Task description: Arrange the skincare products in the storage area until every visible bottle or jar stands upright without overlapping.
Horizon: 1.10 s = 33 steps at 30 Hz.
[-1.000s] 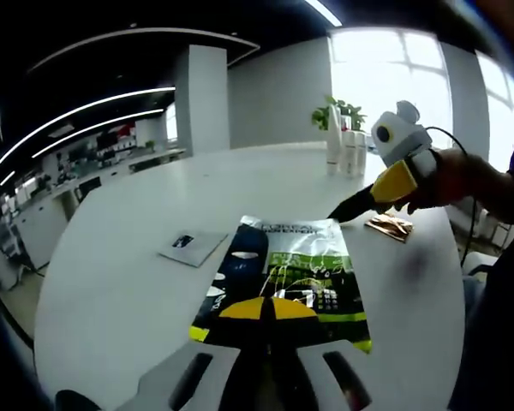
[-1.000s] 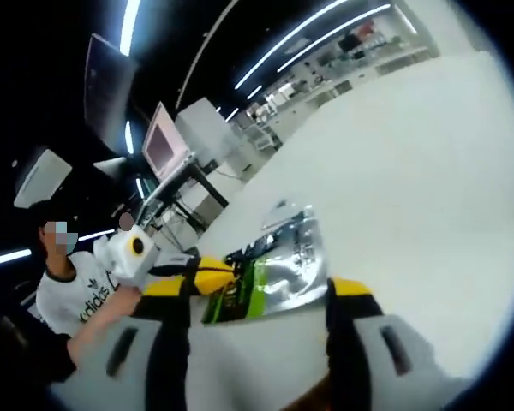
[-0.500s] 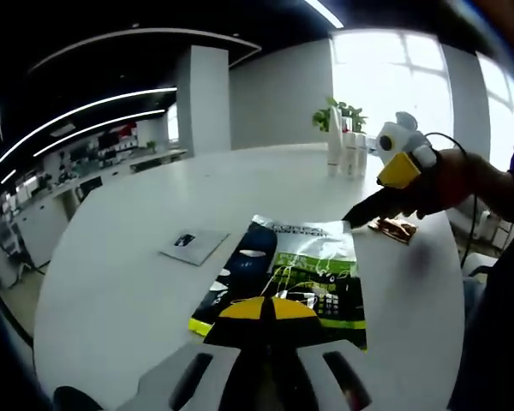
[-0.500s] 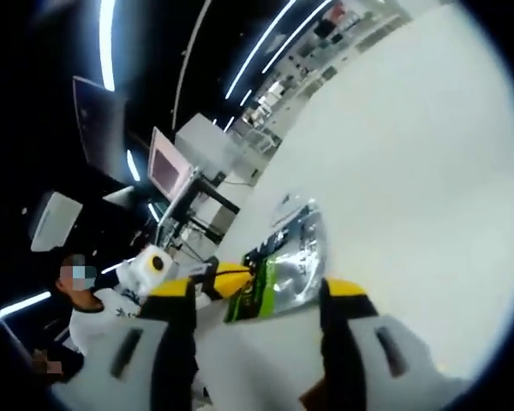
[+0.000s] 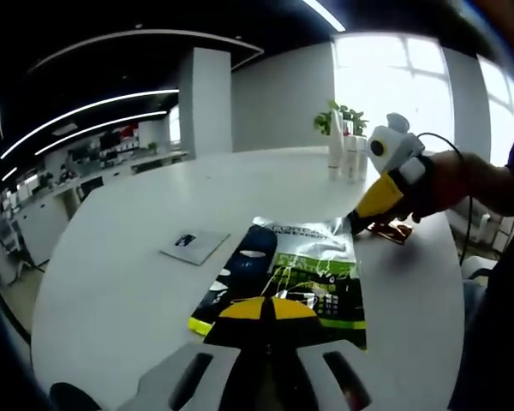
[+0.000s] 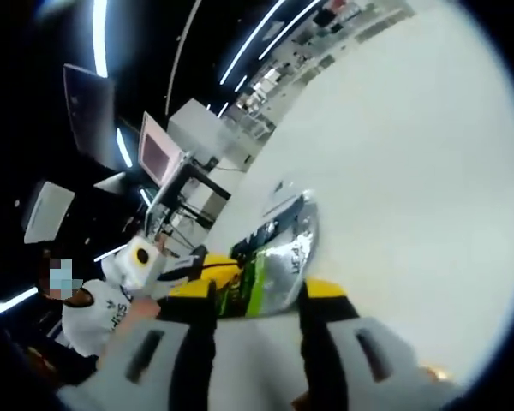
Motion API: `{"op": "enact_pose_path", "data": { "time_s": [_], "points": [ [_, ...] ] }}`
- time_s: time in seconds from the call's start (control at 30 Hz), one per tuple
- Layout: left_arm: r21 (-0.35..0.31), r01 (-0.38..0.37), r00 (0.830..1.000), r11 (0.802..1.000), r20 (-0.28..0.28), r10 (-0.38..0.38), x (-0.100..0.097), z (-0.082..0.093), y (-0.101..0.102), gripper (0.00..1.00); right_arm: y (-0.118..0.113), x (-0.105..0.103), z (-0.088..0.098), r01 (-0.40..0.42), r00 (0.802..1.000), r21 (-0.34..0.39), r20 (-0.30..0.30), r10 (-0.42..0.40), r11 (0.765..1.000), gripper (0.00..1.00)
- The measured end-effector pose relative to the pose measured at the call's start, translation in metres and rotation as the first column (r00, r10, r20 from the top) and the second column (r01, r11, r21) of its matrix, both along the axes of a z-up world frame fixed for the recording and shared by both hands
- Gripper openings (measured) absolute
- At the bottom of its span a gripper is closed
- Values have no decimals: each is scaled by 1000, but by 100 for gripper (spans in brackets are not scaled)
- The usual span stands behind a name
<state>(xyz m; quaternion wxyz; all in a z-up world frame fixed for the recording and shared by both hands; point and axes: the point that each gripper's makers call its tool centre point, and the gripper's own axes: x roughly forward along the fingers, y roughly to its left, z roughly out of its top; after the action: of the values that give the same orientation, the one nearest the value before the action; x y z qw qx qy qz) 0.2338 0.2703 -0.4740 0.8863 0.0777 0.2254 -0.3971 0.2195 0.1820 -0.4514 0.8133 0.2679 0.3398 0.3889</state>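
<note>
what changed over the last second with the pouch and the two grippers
The right gripper dipped to the far corner of the foil pouch, its jaws narrowing around that edge. The left gripper stayed shut on the pouch's near edge; bottles, card unmoved.

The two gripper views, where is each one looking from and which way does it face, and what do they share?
Left gripper view: rides low over the white table, looking along its shut fingers clamped on the foil pouch toward bottles by the window; the right gripper, in a hand, is at the pouch's far corner.
Right gripper view: rolled, looking back across the table at the pouch; the left gripper and person's sleeve show.
Shared: pouch, table, each other's gripper.
</note>
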Motion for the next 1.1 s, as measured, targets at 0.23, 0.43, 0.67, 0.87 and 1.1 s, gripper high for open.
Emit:
{"op": "enact_pose_path", "data": {
  "time_s": [0.23, 0.43, 0.67, 0.87, 1.1],
  "points": [
    [1, 7, 1000, 1000, 1, -7, 0, 0, -1, 0, -2, 5, -6, -3, 997, -110, 82, 12, 994, 20],
    [0, 7, 1000, 1000, 2, -7, 0, 0, -2, 0, -13, 14, -9, 21, 993, -127, 118, -6, 992, 3],
    [-8, -4, 1000, 1000, 7, 4, 0, -1, -2, 0, -12, 17, -7, 27, 987, -129, 158, -6, 991, 0],
    [7, -1, 1000, 1000, 10, 1, 1, -1, -2, 0, -11, 17, -2, 46, 980, -102, 199, -25, 994, 0],
    [-8, -10, 1000, 1000, 10, 10, 1, -2, -1, 0, -9, 15, 7, 66, 973, -56, 225, -52, 996, 0]
  ]
}}
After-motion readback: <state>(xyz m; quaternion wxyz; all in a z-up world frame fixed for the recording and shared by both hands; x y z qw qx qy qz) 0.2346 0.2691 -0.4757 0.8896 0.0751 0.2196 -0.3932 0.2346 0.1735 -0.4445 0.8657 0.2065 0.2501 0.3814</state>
